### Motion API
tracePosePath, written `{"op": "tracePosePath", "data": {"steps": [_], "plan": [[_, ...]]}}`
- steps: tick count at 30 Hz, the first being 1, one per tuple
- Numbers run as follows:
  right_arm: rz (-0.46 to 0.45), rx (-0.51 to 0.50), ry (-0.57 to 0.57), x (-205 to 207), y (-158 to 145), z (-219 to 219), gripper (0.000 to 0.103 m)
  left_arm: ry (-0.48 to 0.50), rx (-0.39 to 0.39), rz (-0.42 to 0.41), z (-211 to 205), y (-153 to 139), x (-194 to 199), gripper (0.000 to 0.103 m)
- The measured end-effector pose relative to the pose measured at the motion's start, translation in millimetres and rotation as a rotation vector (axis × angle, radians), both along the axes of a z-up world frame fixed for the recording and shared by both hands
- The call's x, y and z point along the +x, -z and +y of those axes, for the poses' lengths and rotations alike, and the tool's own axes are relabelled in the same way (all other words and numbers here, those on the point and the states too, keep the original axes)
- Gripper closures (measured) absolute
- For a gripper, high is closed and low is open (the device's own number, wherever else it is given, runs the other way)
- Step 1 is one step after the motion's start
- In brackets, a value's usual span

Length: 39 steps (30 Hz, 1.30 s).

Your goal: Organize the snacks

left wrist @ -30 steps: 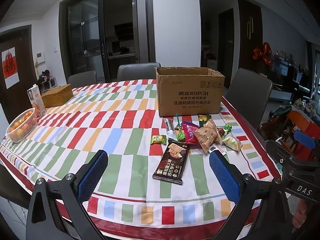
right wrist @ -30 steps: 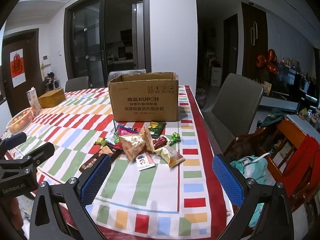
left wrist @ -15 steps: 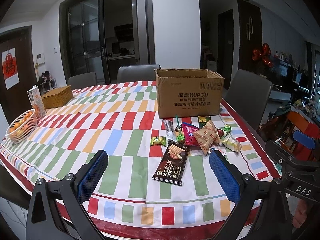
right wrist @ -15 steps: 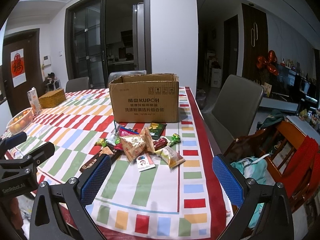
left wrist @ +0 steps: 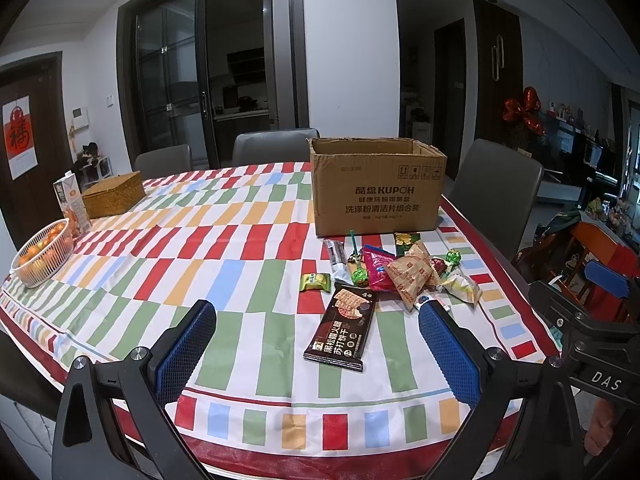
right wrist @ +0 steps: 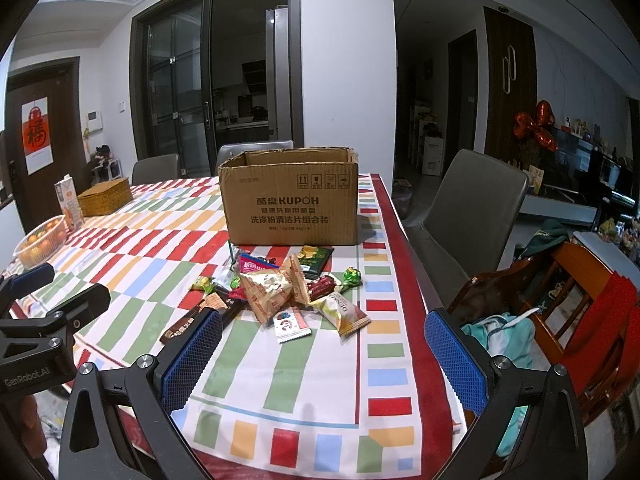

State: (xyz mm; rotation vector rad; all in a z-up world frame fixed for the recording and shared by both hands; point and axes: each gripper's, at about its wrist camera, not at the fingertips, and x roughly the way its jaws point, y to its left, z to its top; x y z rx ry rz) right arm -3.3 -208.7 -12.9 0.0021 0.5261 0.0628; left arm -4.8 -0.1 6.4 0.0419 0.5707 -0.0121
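On table [left wrist: 240, 240]: one cardboard box [left wrist: 376, 192]

On the desk [left wrist: 240, 280] an open cardboard box [left wrist: 376, 192] stands toward the far right side. Just before it lies a heap of snack packets [left wrist: 404, 272], some overlapping. A flat biscuit packet [left wrist: 342, 328] lies nearer than the heap, and a small packet [left wrist: 315, 281] lies apart at the heap's left. At the far left edge sits a fruit basket [left wrist: 42, 256], with a carton [left wrist: 71, 204] behind it and a woven box [left wrist: 114, 194] right of the carton. Chairs [left wrist: 496, 196] stand behind and right of the desk.
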Motion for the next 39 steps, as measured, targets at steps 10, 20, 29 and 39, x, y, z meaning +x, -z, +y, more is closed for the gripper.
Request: {"op": "tracePosePath", "data": {"steps": [10,20,29,39], "plan": [[0.001,0.000,0.000,-1.2,-1.8,0.9,0.001,0.000,0.000,-0.001,0.0,0.7,-0.5,0.000],[0.018,-0.002,-0.006,2.9,2.3,1.0,0.001,0.006,-0.003,0.008,-4.0,2.5,-0.6,0.000],[0.058,-0.006,-0.024,16.6,15.0,3.7,0.001,0.006,-0.002,0.045,-3.2,14.4,11.8,0.000],[0.120,-0.022,-0.067,47.6,35.3,13.1,0.001,0.013,0.028,0.092,-0.4,35.9,41.6,0.000]]}}
